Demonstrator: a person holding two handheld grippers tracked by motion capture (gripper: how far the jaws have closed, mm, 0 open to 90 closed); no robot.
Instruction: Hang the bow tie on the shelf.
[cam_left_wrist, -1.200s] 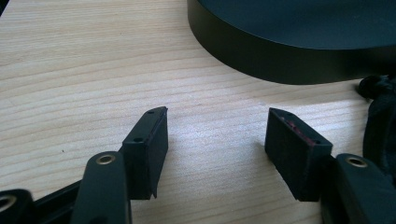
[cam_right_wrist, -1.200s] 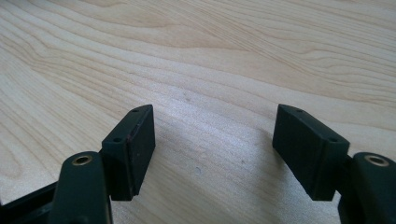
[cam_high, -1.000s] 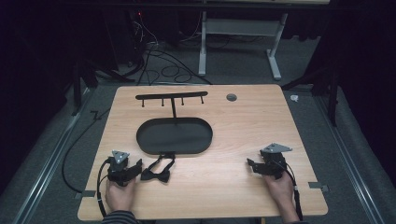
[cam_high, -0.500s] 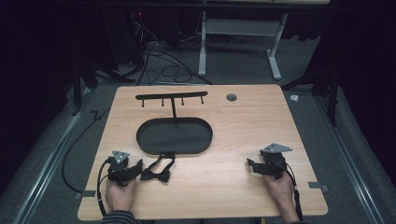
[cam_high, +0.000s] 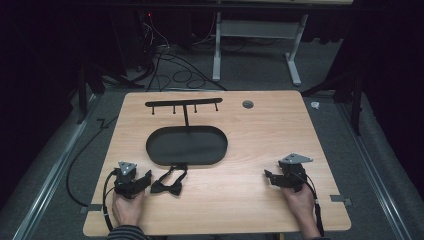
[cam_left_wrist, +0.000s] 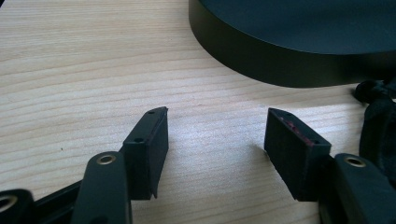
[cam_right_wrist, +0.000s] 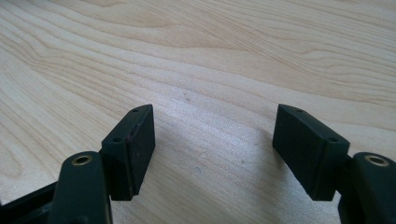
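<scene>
Wood table (cam_high: 240, 200) | bow tie (cam_high: 170, 184) just beside L gripper (cam_high: 146, 178) fingers, untouched | L+R gripper (cam_high: 269, 177) fingers apart, empty

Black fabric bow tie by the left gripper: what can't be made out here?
- Black fabric bow tie: its strap's far end is lost, black against the black oval tray, high view.
- Left gripper view: the right picture edge cuts the bow tie off.
- Left gripper: contact with the tie too small to tell.
</scene>
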